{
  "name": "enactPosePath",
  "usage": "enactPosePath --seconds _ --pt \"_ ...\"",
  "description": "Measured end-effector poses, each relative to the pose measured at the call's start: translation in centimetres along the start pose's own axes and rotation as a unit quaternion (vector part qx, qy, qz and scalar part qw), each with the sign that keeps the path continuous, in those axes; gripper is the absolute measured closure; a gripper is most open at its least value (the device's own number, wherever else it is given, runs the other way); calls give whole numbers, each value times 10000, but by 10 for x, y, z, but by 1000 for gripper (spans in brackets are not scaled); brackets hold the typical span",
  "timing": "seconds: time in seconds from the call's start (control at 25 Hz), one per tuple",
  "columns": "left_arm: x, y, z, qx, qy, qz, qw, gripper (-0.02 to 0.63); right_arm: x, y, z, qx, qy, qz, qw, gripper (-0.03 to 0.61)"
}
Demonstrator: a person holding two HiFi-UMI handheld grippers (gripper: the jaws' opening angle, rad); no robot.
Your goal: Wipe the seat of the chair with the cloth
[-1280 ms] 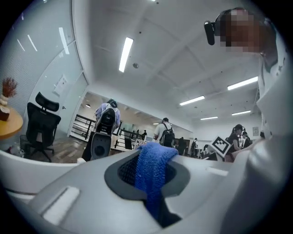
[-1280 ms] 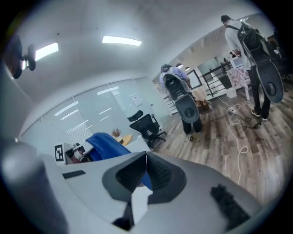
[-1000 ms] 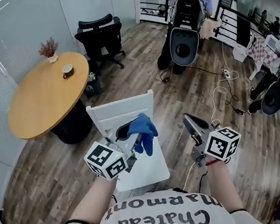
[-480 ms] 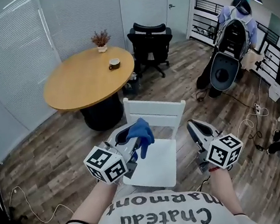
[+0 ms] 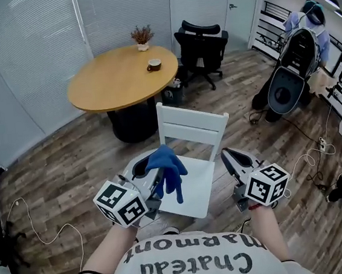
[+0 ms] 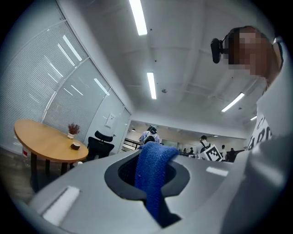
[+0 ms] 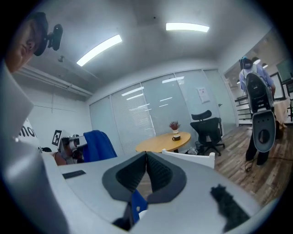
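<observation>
You've got the blue cloth [image 6: 153,176] pinched in your left gripper [image 5: 152,173]. Its jaws are closed down on a fold of the knit fabric, and a bunched end pokes up past the tips while the rest drapes back over the gripper's body. From your head view, that cloth sits over the left side of the white chair's seat [image 5: 198,184], with a loose tail hanging down towards it. From above you can't tell whether the tail touches the seat. Your right gripper [image 7: 146,157] is held off the seat's right edge, level with the left one. Its ribbed pads are pressed together at the tips and there's nothing between them. The chair's slatted backrest [image 5: 193,128] is on the far side from you, so you're standing at the front of the seat with both grippers angled forward and up. Beyond the chair is the round wooden table [image 5: 114,84], carrying a small cup [image 5: 154,64] and a little potted plant [image 5: 142,35] near its far edge. A black office chair [image 5: 202,42] stands just to the right of it. Further right, a person [image 5: 311,16] in the background faces away from you, and white cables [image 5: 309,149] trail across the wood floor [image 5: 59,169].
</observation>
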State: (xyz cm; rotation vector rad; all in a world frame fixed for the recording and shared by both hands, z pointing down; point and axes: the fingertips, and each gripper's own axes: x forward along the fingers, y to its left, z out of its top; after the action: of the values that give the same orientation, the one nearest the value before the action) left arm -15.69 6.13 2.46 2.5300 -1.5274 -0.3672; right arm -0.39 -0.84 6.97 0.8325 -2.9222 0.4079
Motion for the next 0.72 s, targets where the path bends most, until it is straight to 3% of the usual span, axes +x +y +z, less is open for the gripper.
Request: enactPosePath --seconds 0.24,0.72 --pt "-24 -32 -5 57 -221 278 9994 594 -22 14 -13 -82 85 240 9996 563" --pt "-56 -76 -21 20 -333 588 9977 594 -74 28 -34 -143 186 230 9995 563"
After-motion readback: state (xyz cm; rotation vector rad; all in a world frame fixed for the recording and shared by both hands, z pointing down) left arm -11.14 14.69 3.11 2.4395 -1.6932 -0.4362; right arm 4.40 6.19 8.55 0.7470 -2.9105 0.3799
